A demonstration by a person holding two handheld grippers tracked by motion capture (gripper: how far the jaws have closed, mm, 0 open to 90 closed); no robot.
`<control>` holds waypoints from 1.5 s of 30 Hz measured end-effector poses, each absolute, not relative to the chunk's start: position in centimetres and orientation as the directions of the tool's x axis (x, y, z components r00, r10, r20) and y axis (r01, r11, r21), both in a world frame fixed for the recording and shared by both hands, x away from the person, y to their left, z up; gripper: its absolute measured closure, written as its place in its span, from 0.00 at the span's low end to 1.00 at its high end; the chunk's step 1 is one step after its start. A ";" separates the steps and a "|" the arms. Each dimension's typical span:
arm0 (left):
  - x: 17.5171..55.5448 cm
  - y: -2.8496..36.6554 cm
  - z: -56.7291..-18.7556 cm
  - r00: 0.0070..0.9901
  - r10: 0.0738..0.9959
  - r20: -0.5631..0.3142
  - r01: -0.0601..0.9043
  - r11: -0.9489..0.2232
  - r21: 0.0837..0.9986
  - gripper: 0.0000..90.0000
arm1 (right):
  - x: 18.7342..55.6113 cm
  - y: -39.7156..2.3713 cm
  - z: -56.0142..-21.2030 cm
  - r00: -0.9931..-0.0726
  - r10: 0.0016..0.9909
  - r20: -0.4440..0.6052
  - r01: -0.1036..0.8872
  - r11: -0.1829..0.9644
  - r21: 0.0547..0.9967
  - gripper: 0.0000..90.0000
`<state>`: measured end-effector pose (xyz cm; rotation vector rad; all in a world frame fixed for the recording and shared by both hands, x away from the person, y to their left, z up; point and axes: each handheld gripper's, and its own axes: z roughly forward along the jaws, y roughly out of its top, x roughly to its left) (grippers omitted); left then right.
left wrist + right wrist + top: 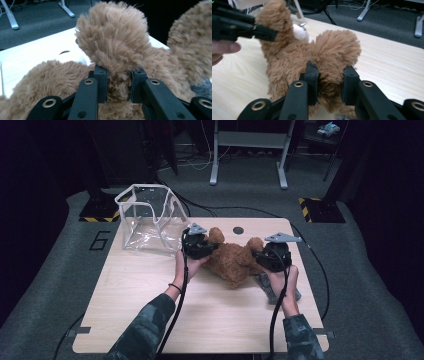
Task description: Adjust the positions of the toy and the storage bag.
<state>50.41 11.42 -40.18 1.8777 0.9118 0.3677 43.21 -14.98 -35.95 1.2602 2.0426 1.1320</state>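
High view: a brown plush bear [235, 262] lies near the middle of a light wooden table [150, 310], just right of a clear plastic bag [147, 220] standing open. The left claw [197, 245] is clamped on one furry limb, the right claw [272, 257] on another. Left gripper view: both pads squeeze the fur [117, 87]. Right gripper view: the jaws pinch a limb [332, 75].

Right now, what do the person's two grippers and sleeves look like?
Both the left gripper and the right gripper are black, each topped by a grey three-cornered plate. Their flat black jaws hang on bars with brass-ringed holes. A black cable trails from each toward the table's near edge. The sleeves are dark camouflage; a thin dark band circles the left wrist.
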 end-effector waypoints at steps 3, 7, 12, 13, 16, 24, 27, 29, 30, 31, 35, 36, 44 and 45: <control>50.3 11.5 -40.7 0.670 0.730 -0.133 0.442 -0.248 0.862 0.79 | 42.7 -14.6 -36.5 -0.472 0.882 0.017 0.493 0.247 0.834 0.80; 50.0 11.5 -41.7 0.664 0.731 -0.157 0.472 -0.247 0.846 0.62 | 42.4 -14.1 -38.5 -0.504 0.864 0.017 0.521 0.288 0.803 0.79; 49.6 10.9 -40.5 0.661 0.744 -0.101 0.435 -0.270 0.859 0.56 | 42.1 -14.2 -38.8 -0.525 0.850 0.039 0.525 0.287 0.802 0.76; 49.6 10.9 -40.5 0.661 0.744 -0.101 0.435 -0.270 0.859 0.61 | 42.1 -14.2 -38.8 -0.525 0.850 0.039 0.525 0.287 0.802 0.76; 49.5 11.0 -40.6 0.665 0.741 -0.098 0.444 -0.287 0.849 0.70 | 41.9 -14.2 -38.5 -0.535 0.843 0.051 0.523 0.284 0.804 0.68; 47.6 13.5 -41.6 0.674 0.726 -0.136 0.440 -0.247 0.863 0.78 | 41.7 -17.6 -37.0 -0.478 0.871 0.110 0.497 0.166 0.852 0.43; 46.9 14.6 -42.5 0.670 0.725 -0.159 0.446 -0.222 0.867 0.79 | 42.2 -18.3 -37.5 -0.450 0.886 0.108 0.518 0.161 0.840 0.42; 46.3 15.3 -43.1 0.667 0.725 -0.170 0.448 -0.209 0.869 0.79 | 43.5 -18.5 -39.5 -0.415 0.901 0.127 0.580 0.154 0.800 0.38; 45.7 15.9 -43.6 0.659 0.727 -0.193 0.455 -0.182 0.872 0.79 | 44.0 -18.4 -40.2 -0.400 0.907 0.128 0.603 0.156 0.782 0.37; 45.7 15.9 -43.6 0.659 0.727 -0.193 0.455 -0.182 0.872 0.79 | 44.0 -18.4 -40.2 -0.400 0.907 0.128 0.603 0.156 0.782 0.37; 44.9 16.8 -44.4 0.643 0.735 -0.215 0.460 -0.146 0.876 0.79 | 46.1 -17.9 -43.9 -0.384 0.905 0.184 0.682 0.143 0.717 0.28; 44.5 17.3 -44.9 0.644 0.737 -0.207 0.457 -0.154 0.876 0.79 | 46.5 -17.8 -44.6 -0.380 0.905 0.189 0.696 0.146 0.703 0.27; 44.0 19.1 -46.5 0.616 0.742 -0.264 0.499 -0.107 0.860 0.79 | 46.3 -16.9 -46.7 -0.428 0.870 0.247 0.726 0.168 0.667 0.74; 44.0 19.1 -46.5 0.616 0.742 -0.264 0.499 -0.107 0.860 0.79 | 46.2 -16.9 -46.7 -0.434 0.871 0.232 0.717 0.178 0.674 0.80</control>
